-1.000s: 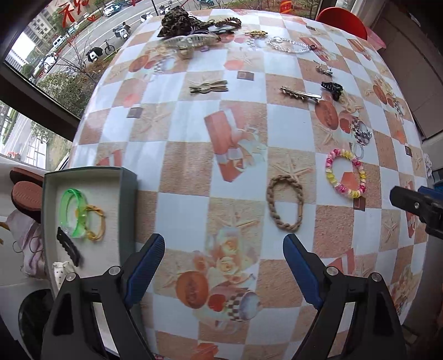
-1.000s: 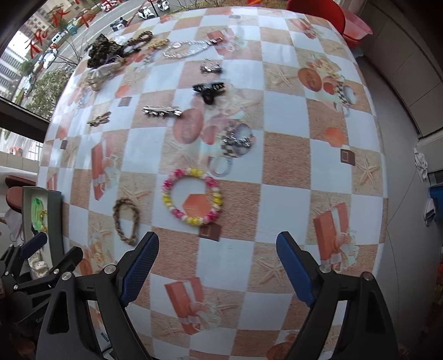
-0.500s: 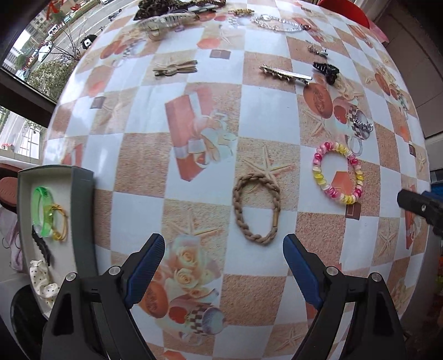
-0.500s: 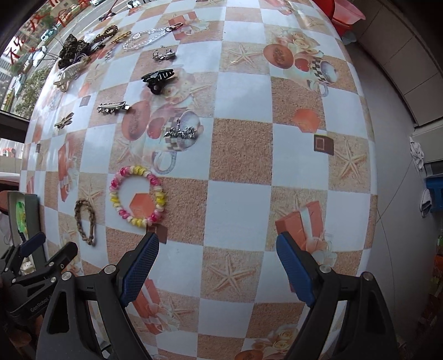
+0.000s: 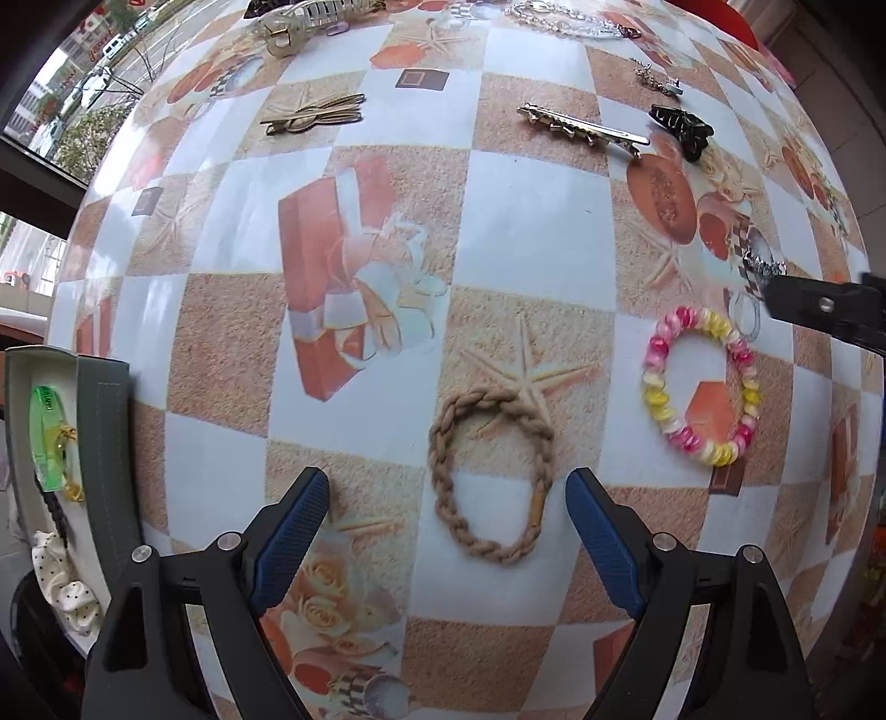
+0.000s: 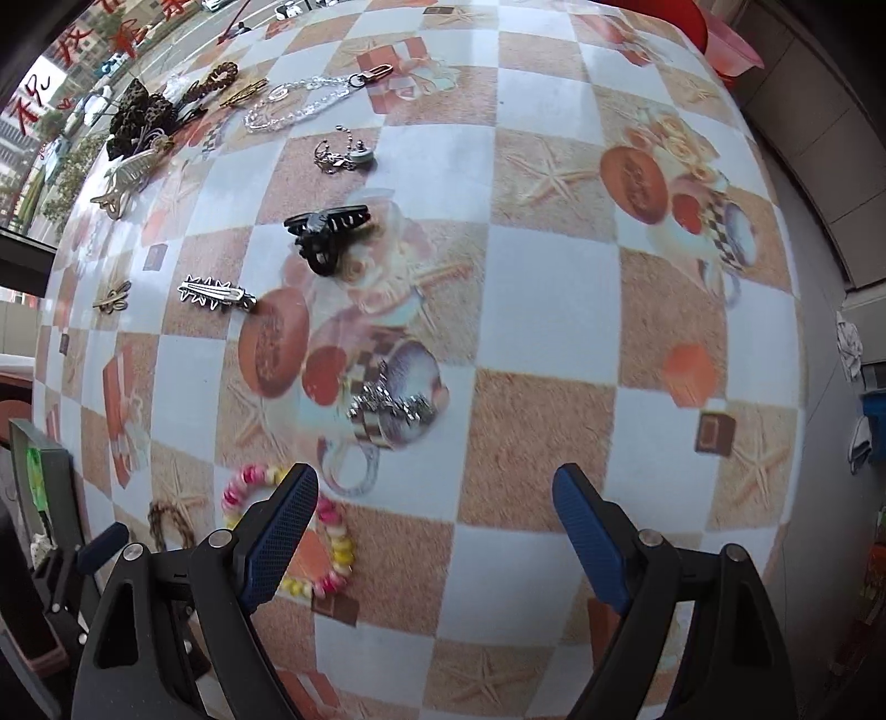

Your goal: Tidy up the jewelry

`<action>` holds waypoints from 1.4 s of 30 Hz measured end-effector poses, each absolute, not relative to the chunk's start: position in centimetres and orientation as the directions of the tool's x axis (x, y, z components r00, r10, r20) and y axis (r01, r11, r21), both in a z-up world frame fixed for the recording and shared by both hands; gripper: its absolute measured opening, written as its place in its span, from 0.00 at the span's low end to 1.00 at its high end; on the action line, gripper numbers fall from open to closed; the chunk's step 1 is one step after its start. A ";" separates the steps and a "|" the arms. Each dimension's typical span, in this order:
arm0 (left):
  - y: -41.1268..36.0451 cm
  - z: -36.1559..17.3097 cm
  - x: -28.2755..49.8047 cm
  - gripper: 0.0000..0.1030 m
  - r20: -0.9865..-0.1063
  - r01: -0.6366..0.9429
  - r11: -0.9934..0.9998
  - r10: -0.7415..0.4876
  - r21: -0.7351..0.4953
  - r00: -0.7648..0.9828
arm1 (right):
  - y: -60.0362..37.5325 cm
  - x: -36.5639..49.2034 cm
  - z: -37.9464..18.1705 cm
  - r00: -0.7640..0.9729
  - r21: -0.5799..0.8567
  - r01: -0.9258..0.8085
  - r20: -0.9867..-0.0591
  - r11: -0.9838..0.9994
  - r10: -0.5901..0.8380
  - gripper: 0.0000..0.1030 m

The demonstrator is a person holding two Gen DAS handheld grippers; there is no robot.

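My left gripper (image 5: 446, 512) is open and empty, its jaws either side of a tan braided hair tie (image 5: 490, 473) lying flat on the table. A pink and yellow bead bracelet (image 5: 700, 385) lies to its right. My right gripper (image 6: 434, 512) is open and empty, low over the table, with a silver rhinestone clip (image 6: 390, 410) just ahead of it and the bead bracelet (image 6: 288, 531) partly hidden under its left finger. A grey tray (image 5: 105, 443) at the left edge holds a green bangle (image 5: 47, 437), a black clip and a white dotted scrunchie.
Further back lie a silver barrette (image 5: 581, 130), a black claw clip (image 5: 681, 130), a gold clip (image 5: 315, 113), a cream claw clip (image 5: 315, 19) and a clear chain (image 6: 307, 102). The table edge drops off at the right (image 6: 803, 332).
Both grippers have moved forward and lower over the table. The braided hair tie now sits between my left jaws. The right gripper has advanced past the bracelet toward the silver clip.
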State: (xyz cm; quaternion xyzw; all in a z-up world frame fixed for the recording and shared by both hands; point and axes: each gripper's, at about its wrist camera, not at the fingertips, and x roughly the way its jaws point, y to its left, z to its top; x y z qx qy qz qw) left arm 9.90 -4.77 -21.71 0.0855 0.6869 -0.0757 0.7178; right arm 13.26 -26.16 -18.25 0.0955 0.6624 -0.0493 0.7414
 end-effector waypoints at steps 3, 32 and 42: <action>-5.0 -21.8 10.2 0.88 -0.999 0.222 0.975 0.000 0.010 0.045 | -25.3 14.1 -19.1 0.114 0.065 0.174 -0.992 0.983 0.045 0.80; -6.0 -17.1 8.6 0.15 -0.985 0.283 0.951 -0.154 -0.128 0.073 | -24.4 12.7 -15.9 0.172 0.116 0.132 -0.981 0.984 0.093 0.07; -1.6 -14.8 7.0 0.15 -0.981 0.289 0.950 -0.155 -0.116 0.116 | -25.5 9.4 -13.5 0.194 0.197 0.184 -0.968 0.963 0.161 0.07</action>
